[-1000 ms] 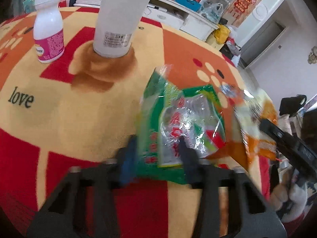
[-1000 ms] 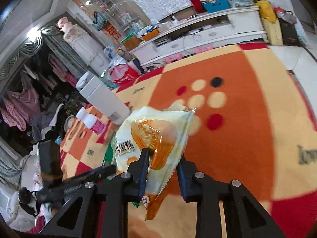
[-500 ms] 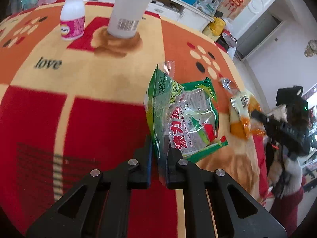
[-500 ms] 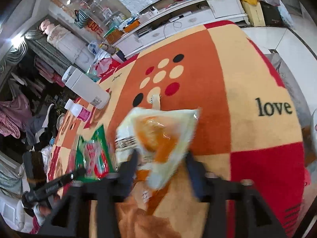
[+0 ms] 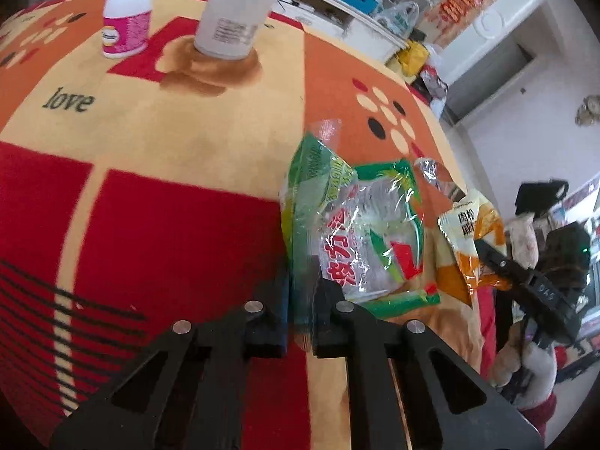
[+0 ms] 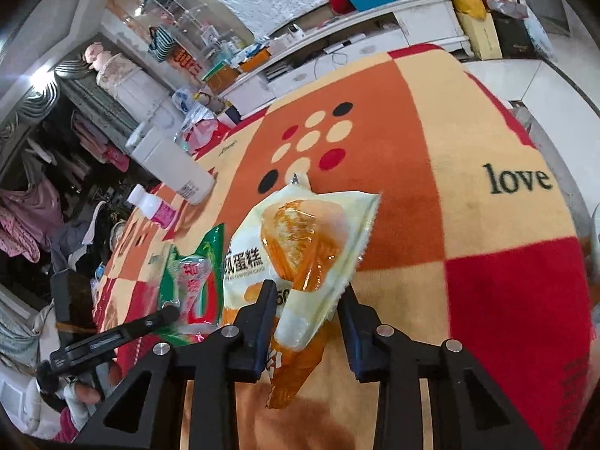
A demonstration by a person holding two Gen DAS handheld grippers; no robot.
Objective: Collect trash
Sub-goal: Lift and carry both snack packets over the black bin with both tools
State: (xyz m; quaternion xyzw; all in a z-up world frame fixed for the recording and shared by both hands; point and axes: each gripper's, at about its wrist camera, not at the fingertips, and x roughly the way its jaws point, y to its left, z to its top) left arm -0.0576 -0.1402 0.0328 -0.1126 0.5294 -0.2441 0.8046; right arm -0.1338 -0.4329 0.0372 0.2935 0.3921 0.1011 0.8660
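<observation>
Both wrappers have come closer together. Two wrappers: left gripper [image 5: 300,292] jaws pinch the green wrapper [image 5: 352,232]; right gripper [image 6: 305,309] jaws, part-spread, flank the yellow cake wrapper [image 6: 296,247]. Two bottles: white bottle [image 5: 232,7], pink-labelled bottle [image 5: 127,18].

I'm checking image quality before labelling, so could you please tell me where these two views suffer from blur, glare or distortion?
Left wrist view: fisheye bends the blanket; the green wrapper is smeared near the left tool, with glare on its clear film. Right wrist view: sharper; highlights on the yellow cake wrapper, a lamp flare at far left, dark corners.
</observation>
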